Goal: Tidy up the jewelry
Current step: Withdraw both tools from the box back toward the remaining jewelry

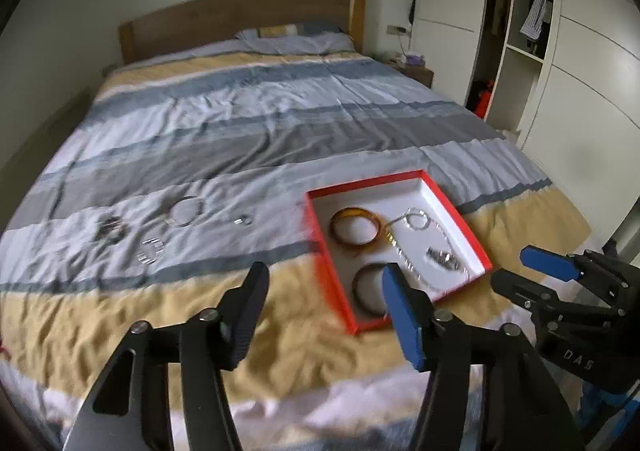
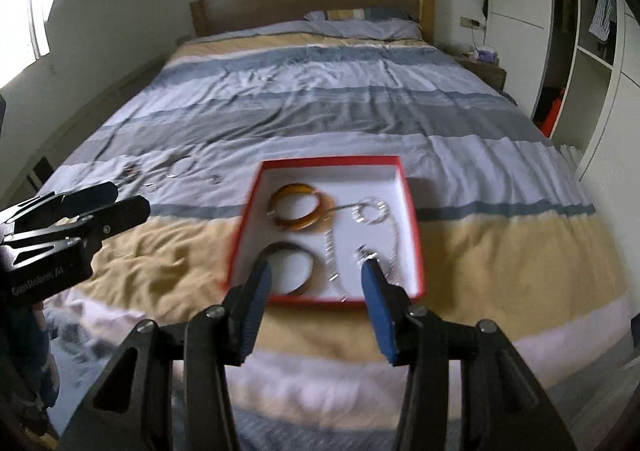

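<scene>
A red box (image 1: 330, 283) (image 2: 328, 162) with a white inside lies on the striped bed cover. It holds an amber bangle (image 1: 354, 213) (image 2: 296, 187), a dark bangle (image 1: 356, 287) (image 2: 304, 251), a silver chain (image 1: 416, 219) (image 2: 370, 211) and a dark bracelet (image 1: 442, 257). Left of the box, loose on the cover, lie a silver bangle (image 1: 184, 211) (image 2: 182, 167), a dark beaded bracelet (image 1: 110, 229), a silver bracelet (image 1: 150, 251) and a small ring (image 1: 243, 220). My left gripper (image 1: 325, 269) (image 2: 130, 197) hangs open above the near edge of the bed, nothing in it. My right gripper (image 2: 316, 267) (image 1: 510, 265) is open and holds nothing, above the box's near edge.
The bed (image 1: 240, 139) fills the view, with a wooden headboard (image 1: 240, 19) and a pillow (image 1: 296, 39) at the far end. A white wardrobe (image 1: 580, 99) with open shelves stands to the right, a nightstand (image 1: 414, 69) beside the headboard. A bright window (image 2: 24, 27) is on the left wall.
</scene>
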Demonstrator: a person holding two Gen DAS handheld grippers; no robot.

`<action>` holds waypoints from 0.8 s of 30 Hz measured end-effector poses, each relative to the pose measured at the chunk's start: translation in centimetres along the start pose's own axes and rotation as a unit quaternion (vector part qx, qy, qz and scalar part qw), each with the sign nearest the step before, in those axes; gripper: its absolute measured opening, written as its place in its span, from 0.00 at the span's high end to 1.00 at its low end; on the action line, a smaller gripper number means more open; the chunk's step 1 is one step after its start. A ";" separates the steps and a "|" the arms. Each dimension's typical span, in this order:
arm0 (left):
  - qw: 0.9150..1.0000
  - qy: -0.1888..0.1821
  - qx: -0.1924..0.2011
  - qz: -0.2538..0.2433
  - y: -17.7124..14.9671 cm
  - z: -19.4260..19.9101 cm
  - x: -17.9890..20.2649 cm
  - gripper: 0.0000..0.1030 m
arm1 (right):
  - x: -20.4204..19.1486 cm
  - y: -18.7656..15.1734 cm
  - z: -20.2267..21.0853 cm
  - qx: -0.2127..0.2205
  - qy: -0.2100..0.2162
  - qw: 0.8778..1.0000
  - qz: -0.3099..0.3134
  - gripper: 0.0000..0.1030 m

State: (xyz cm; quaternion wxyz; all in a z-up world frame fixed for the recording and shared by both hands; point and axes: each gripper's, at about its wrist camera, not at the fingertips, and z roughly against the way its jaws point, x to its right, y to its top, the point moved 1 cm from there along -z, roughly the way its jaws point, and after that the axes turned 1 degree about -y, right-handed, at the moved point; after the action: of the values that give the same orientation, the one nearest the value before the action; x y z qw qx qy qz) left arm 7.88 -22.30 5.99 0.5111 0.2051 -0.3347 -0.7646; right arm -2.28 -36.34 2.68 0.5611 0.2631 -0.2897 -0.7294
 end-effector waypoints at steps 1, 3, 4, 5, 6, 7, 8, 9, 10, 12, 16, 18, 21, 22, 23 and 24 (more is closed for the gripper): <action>1.000 0.007 0.007 -0.002 -0.7 1.3 -0.1 0.38 | -0.9 -0.8 0.9 0.004 0.006 1.000 -0.001 0.56; 1.000 0.020 0.019 -0.008 -2.2 3.5 -0.4 0.35 | -2.1 -1.9 2.1 0.009 0.016 1.000 -0.006 0.56; 0.999 0.031 0.024 -0.011 -2.9 4.5 -0.6 0.35 | -2.8 -2.5 2.8 0.013 0.023 1.000 -0.014 0.56; 0.999 0.042 0.030 -0.013 -3.6 5.5 -0.8 0.35 | -3.4 -2.9 3.2 0.015 0.027 0.999 -0.021 0.56; 0.998 0.048 0.033 -0.014 -4.1 6.1 -1.1 0.35 | -3.9 -3.2 3.5 0.017 0.031 0.999 -0.026 0.56; 0.998 0.056 0.037 -0.013 -4.6 6.9 -1.4 0.35 | -4.7 -3.6 4.1 0.020 0.035 0.999 -0.028 0.56; 0.997 0.064 0.042 -0.012 -5.1 7.8 -1.6 0.35 | -5.2 -3.8 4.5 0.023 0.037 0.999 -0.026 0.56; 0.996 0.069 0.049 -0.012 -5.5 8.5 -1.8 0.35 | -5.9 -3.9 4.9 0.025 0.039 0.999 -0.022 0.56; 0.995 0.076 0.058 -0.013 -5.9 9.3 -2.0 0.35 | -6.7 -4.0 5.4 0.030 0.041 0.999 -0.015 0.56; 0.993 0.092 0.071 -0.016 -6.7 10.8 -2.2 0.35 | -7.7 -4.1 6.5 0.039 0.043 0.998 -0.007 0.56; 0.989 0.110 0.094 -0.013 -7.8 13.2 -2.8 0.35 | -9.7 -4.1 8.3 0.059 0.050 0.997 0.002 0.56; 0.988 0.116 0.103 -0.010 -8.2 14.1 -3.0 0.35 | -10.2 -4.2 8.8 0.066 0.054 0.996 0.004 0.56; 0.986 0.125 0.112 -0.002 -8.6 15.0 -3.5 0.34 | -10.9 -4.4 9.4 0.074 0.058 0.996 0.005 0.56; 0.985 0.128 0.113 -0.001 -8.8 15.2 -3.5 0.34 | -11.1 -4.5 9.5 0.075 0.058 0.995 0.005 0.56; 0.985 0.131 0.115 0.002 -9.0 15.5 -3.7 0.34 | -11.3 -4.7 9.5 0.077 0.058 0.995 0.005 0.56; 0.984 0.133 0.116 0.004 -9.3 15.6 -3.8 0.34 | -11.4 -4.8 9.6 0.077 0.058 0.995 0.003 0.56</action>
State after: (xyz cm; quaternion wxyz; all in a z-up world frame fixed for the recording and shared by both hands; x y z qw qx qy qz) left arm -6.80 -11.70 10.00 0.5267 0.3613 -0.3512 -0.6846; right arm -9.68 -23.10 6.54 0.5574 0.3467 -0.3131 -0.6863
